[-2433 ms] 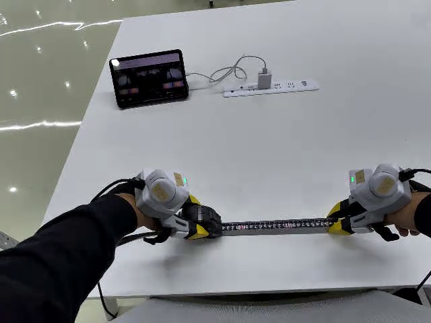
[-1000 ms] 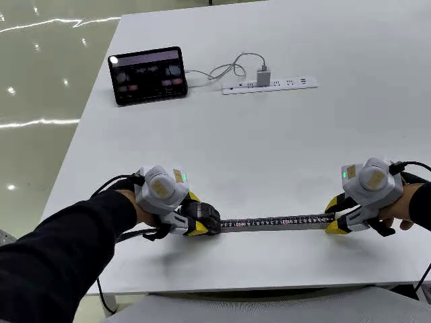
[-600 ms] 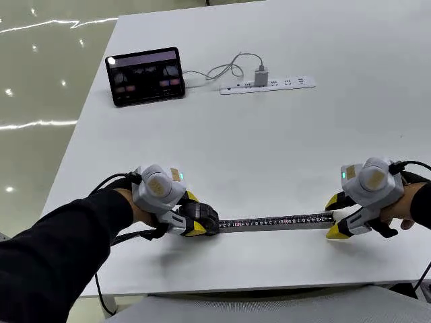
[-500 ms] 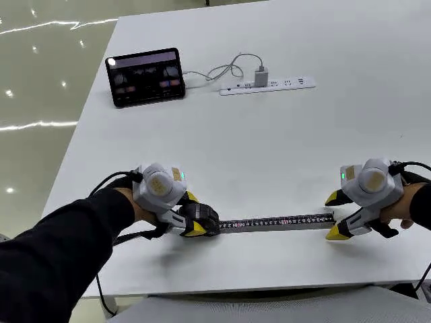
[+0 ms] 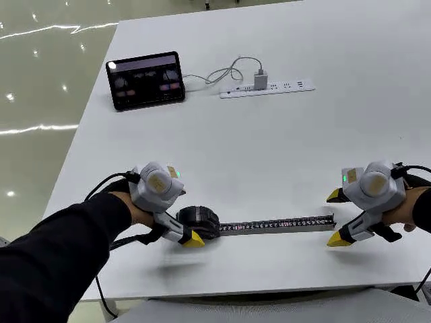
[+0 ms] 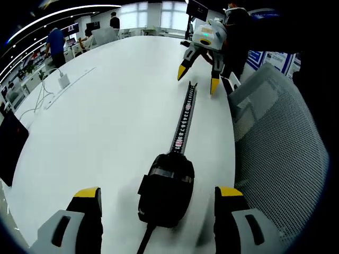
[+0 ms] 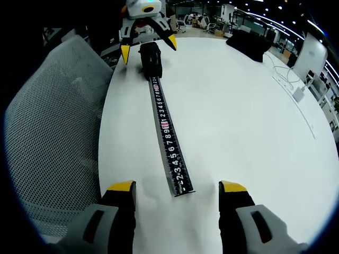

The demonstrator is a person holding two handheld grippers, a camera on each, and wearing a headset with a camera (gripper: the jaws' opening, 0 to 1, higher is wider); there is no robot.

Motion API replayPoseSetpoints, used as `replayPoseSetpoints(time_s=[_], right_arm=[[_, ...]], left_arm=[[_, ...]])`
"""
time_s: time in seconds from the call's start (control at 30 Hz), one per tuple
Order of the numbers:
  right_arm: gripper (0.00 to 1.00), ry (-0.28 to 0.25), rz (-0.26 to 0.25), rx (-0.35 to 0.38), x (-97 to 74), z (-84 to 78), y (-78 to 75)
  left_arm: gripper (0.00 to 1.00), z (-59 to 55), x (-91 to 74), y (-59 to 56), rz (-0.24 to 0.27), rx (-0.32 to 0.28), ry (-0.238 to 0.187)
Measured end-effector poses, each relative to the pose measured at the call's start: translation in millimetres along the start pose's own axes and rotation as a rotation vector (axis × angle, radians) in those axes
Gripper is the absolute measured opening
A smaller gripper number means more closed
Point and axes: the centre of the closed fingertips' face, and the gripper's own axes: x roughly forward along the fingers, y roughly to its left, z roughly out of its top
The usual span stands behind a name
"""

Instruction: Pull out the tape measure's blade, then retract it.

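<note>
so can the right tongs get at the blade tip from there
Likely yes: the right tongs are open, the blade tip lies on the table between them, nothing in the way.

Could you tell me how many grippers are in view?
2: the left yellow-tipped gripper, open around the black tape measure case; the right gripper, open at the tip of the extended blade.

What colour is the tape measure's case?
The rounded tape measure case is black, clearest in the left gripper view.
</note>
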Motion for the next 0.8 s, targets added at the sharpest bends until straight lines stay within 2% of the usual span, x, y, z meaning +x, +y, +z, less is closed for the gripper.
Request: replayPoseSetpoints(time_s=[0.07,0.1,0.13,0.3,0.33,0.43,0.53,0.63,0.7,0.8], right_arm=[[0.63,-0.008,-0.009,0.028,-0.8,0.1,-0.5],[0.65,-0.015,-0.014,0.038,-1.3,0.0,-0.7],[0.67,-0.019,-0.018,0.039,-1.6,-0.4,-0.7],[0.73,-0.050,-0.065,0.080,-5.1,-2.4,-3.8],[0.74,-0.060,-0.075,0.095,-5.9,-2.5,-4.7],[0.77,-0.098,-0.092,0.165,-7.1,-5.5,-4.1],[0.81,-0.121,-0.118,0.193,-9.3,-9.1,-4.9],[0.85,-0.148,-0.146,0.215,-13.1,-12.2,-4.1],[0.87,-0.166,-0.163,0.219,-16.3,-15.3,-2.0],[0.88,-0.191,-0.195,0.261,-23.5,-21.0,-0.9]], left_arm=[[0.93,-1.5,-0.7,-2.5,0.003,-0.035,-0.008],[0.99,-2.1,-0.4,2.3,0.034,-0.063,-0.015],[1.00,-6.1,-2.4,7.3,0.060,-0.072,-0.001],[1.00,-8.0,-5.7,10.1,0.087,-0.137,-0.050],[1.00,-8.8,-7.0,9.7,0.098,-0.167,-0.060],[1.00,-9.8,-10.7,9.9,0.140,-0.253,-0.138],[1.00,-10.6,-15.5,10.0,0.161,-0.285,-0.214],[1.00,-19.9,-21.1,15.4,0.207,-0.332,-0.231],[1.00,-23.0,-24.8,15.6,0.213,-0.369,-0.259],[1.00,-29.3,-30.0,17.0,0.243,-0.383,-0.274]])
